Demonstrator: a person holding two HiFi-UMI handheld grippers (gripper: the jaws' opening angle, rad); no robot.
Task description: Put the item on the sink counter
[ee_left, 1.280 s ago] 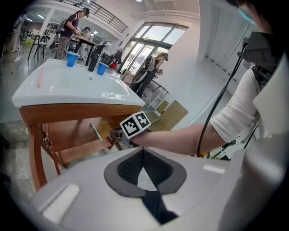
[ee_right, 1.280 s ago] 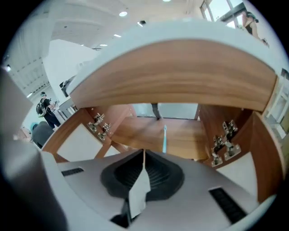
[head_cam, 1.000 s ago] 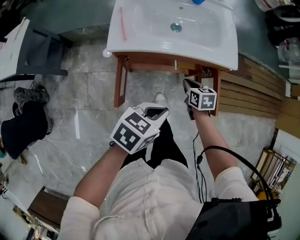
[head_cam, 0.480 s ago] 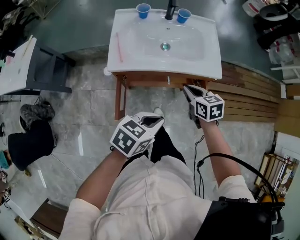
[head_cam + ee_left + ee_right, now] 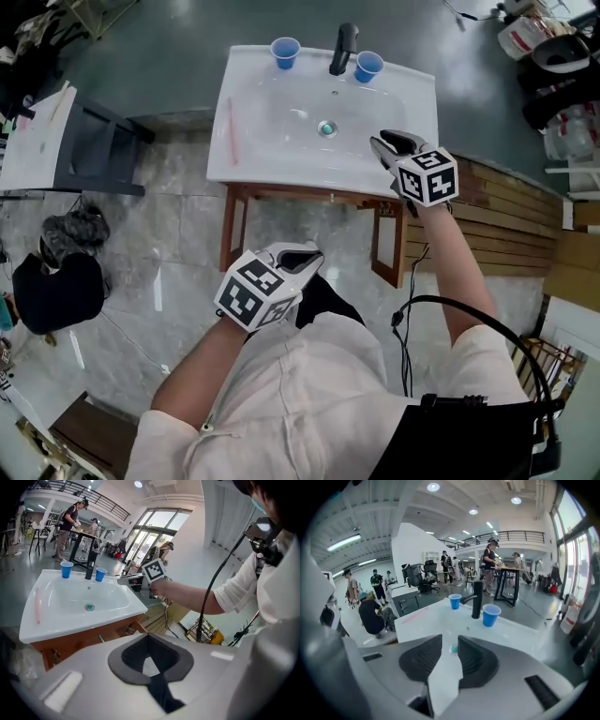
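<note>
Head view: my right claw (image 5: 386, 142) is over the sink's (image 5: 319, 176) front right corner; my left claw (image 5: 305, 251) is low, off it. A pink stick (image 5: 228, 131) lies along its left edge. That's likely the item, so probably already placed.
Left gripper view: jaws together, empty.
Right gripper view: jaws just opened, spread, empty.
No readable writing.

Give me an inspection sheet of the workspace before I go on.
Surface: white sink counter on a wooden stand.
Job's things: pink stick lying along the counter's left rim, possibly the item; nothing in either tongs.
Clutter: two blue cups flanking the black faucet.
Grippers: right tongs over the counter's front right part, jaws apart, just been opening, nothing between; left tongs low by the person's lap, shut, empty.
Cables: black cable hanging by the right arm.
Surroundings: marble floor, wooden slats right, dark table and black bag left.
</note>
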